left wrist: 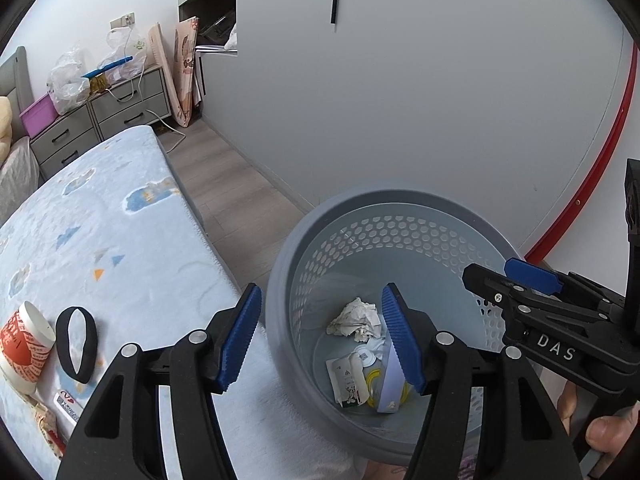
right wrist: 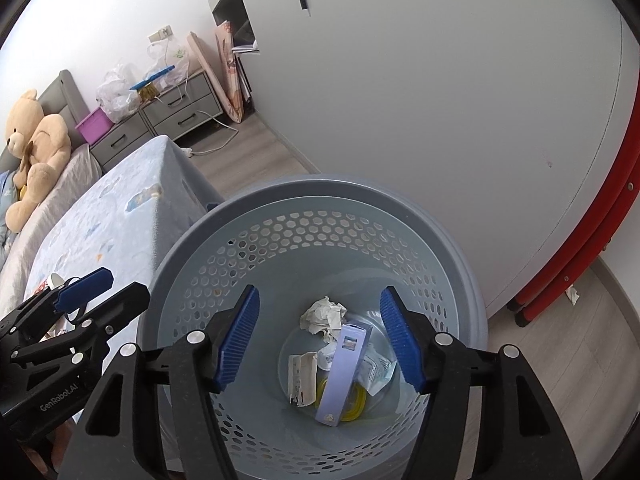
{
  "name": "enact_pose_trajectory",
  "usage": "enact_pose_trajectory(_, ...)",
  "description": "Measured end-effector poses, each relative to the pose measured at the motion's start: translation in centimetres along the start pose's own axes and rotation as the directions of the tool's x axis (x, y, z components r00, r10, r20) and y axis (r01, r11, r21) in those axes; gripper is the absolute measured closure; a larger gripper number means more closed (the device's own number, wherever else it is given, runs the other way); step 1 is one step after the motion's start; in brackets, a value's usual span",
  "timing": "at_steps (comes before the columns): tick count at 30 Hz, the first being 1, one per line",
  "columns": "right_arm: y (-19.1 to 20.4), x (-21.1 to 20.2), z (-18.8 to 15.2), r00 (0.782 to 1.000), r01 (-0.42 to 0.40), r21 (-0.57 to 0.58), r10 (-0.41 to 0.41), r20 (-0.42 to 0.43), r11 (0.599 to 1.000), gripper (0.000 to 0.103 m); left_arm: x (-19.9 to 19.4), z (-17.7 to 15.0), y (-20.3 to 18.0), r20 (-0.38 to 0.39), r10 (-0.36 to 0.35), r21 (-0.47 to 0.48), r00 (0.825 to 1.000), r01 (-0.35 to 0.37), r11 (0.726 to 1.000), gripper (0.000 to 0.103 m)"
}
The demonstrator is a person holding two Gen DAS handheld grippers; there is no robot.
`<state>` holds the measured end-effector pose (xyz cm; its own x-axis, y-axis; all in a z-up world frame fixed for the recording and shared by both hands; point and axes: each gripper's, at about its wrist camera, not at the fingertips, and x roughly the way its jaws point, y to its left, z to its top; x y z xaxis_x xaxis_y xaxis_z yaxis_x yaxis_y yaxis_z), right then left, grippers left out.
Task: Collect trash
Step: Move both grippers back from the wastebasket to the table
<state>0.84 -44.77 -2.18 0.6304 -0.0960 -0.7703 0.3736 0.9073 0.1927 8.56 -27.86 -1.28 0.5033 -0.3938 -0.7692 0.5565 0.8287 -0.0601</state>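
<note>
A grey perforated waste basket (left wrist: 280, 280) (right wrist: 320, 188) stands on the floor beside the bed. Inside lie a crumpled paper ball (left wrist: 354, 318) (right wrist: 322, 314), a lilac box (right wrist: 344, 372) (left wrist: 390, 384), wrappers and something yellow. My left gripper (left wrist: 320, 340) is open and empty, straddling the basket's left rim. My right gripper (right wrist: 320, 340) is open and empty above the basket's mouth; it also shows in the left wrist view (left wrist: 520, 280). On the bed (left wrist: 120, 220) lie a red-and-white paper cup (left wrist: 24, 344), a black band (left wrist: 76, 344) and small wrappers (left wrist: 66, 402).
A white wardrobe wall (left wrist: 400, 100) rises right behind the basket. A red hoop (right wrist: 580, 240) leans at the right. Grey drawers (left wrist: 120, 104) with plastic bags stand at the far wall. A teddy bear (right wrist: 32, 148) sits at the bed's head. Wooden floor (left wrist: 232, 184) runs between bed and wardrobe.
</note>
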Motion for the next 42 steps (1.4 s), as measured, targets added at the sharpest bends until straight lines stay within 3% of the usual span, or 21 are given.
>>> enact_pose_trajectory(14, 1.7, 0.5, 0.1, 0.999, -0.032, -0.034, 0.032, -0.003, 0.999, 0.034, -1.8, -1.4, 1.9, 0.008, 0.02, -0.047, 1.0, -0.02, 0.999, 0.04)
enact_pose_trajectory(25, 6.4, 0.5, 0.8, 0.993, -0.113, -0.096, 0.115, 0.017, 0.989, 0.029, -4.5, -3.9, 6.7, 0.004, 0.116, -0.157, 0.993, -0.114, 0.981, 0.04)
enact_pose_trajectory(34, 12.5, 0.5, 0.4, 0.979, -0.202, -0.175, 0.206, 0.004, 0.964, 0.028, -8.5, -6.1, 11.4, 0.018, 0.227, -0.257, 0.974, -0.215, 0.942, 0.04)
enact_pose_trajectory(42, 18.4, 0.9, -0.9, 0.963, -0.265, -0.274, 0.268, -0.027, 0.925, 0.025, -10.9, -9.1, 16.0, -0.03, 0.311, -0.334, 0.95, -0.303, 0.893, 0.04)
